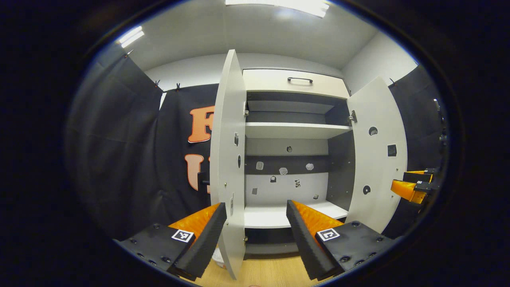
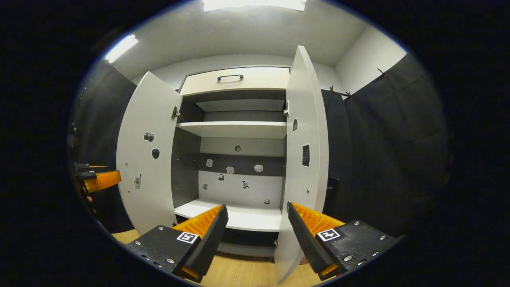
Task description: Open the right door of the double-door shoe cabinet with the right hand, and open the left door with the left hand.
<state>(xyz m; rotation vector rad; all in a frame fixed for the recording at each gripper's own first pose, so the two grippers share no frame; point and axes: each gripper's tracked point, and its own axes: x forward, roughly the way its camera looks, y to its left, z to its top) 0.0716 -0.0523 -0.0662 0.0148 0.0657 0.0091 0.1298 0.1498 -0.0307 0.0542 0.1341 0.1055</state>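
Left gripper view: shoe cabinet open, shelves bare.

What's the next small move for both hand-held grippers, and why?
Probably back both straight off. The white left door and white right door of the shoe cabinet already stand wide open. The left hand-held gripper and right hand-held gripper are open, each door edge between the fingers, ungripped.

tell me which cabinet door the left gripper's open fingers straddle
The left door. Its edge stands between the left gripper fingers, untouched; the right door hangs open off to the side, near the right gripper.
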